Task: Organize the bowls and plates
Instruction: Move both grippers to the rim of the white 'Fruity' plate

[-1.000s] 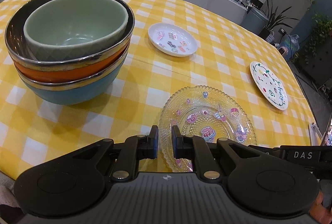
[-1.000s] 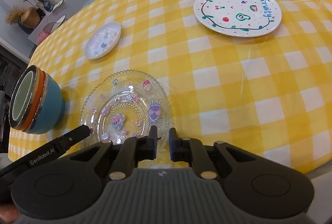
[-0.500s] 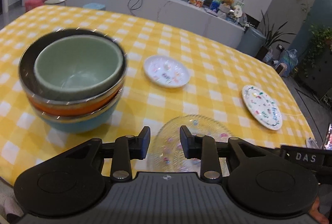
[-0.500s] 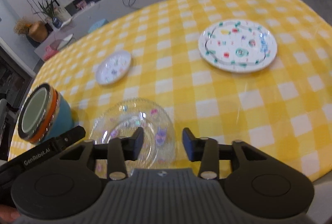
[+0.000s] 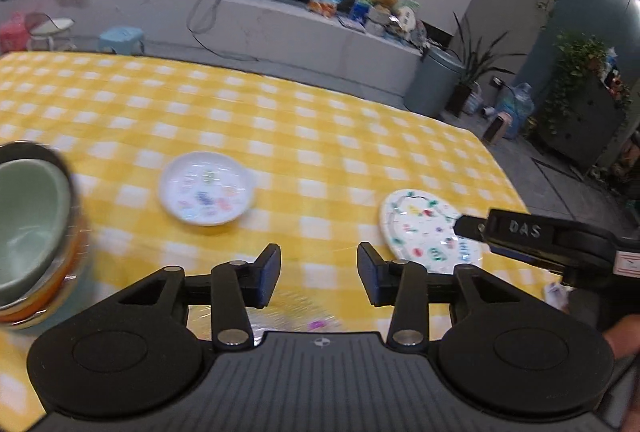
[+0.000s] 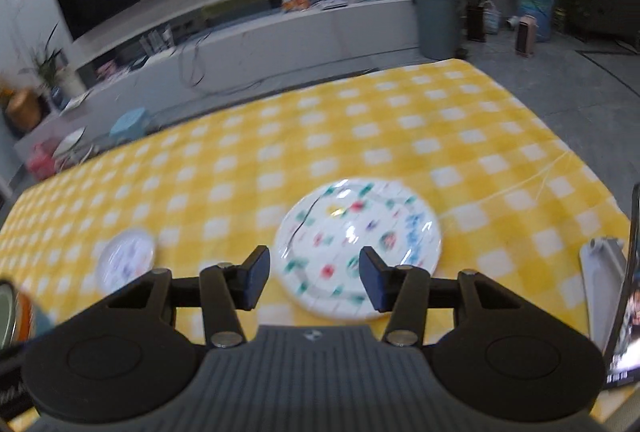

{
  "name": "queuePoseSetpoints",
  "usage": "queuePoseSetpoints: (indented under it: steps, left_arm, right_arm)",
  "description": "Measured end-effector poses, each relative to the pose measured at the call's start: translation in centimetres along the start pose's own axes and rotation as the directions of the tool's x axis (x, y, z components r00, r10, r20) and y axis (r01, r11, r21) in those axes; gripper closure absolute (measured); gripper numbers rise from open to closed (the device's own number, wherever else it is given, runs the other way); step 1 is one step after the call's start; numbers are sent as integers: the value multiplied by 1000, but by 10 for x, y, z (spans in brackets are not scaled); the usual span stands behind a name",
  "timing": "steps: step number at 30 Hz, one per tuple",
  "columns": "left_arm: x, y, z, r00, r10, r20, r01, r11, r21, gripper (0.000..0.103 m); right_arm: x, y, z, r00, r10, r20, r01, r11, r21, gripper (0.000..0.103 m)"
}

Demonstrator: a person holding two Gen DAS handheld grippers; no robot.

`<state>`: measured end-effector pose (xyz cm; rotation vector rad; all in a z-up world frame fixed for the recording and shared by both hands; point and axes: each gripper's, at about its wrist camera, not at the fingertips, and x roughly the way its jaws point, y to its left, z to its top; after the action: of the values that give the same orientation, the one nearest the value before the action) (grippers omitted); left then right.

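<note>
My left gripper is open and empty above the near table edge. A small white plate lies ahead of it. A larger white plate with a fruit pattern lies to its right. The nested bowls, green inside orange, stand at the far left. A sliver of the clear glass plate shows under the left gripper. My right gripper is open and empty, just in front of the fruit plate. The small plate lies to its left, and the bowls show at the left edge.
The table wears a yellow checked cloth. The right gripper's body shows at the right of the left wrist view. A phone on a stand is at the table's right edge. A low cabinet and plants are beyond the table.
Both grippers have opened wide and lifted back, tilting up from the glass plate. The view now takes in the room; the glass plate is almost out of sight below.
</note>
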<state>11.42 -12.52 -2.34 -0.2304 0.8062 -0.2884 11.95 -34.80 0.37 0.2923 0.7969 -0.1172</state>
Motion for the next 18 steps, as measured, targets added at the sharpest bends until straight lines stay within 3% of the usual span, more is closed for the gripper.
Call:
queuePoseSetpoints:
  steps: [4,11,18]
  left_arm:
    - [26,-10,8,998,-34,-58,32,999,-26,54]
    - [64,-27,12,994,-9,-106,11,1000,20,54]
    - [98,-31,18,988,-80,-135,81,997,-3,54]
  right_arm:
    - [19,-19,3,997,-63,35,62,998,33,58]
    - [43,-47,0,989,-137,51,130,984,121,58]
    - [54,-69,4,994,-105,8,101,972,213,59]
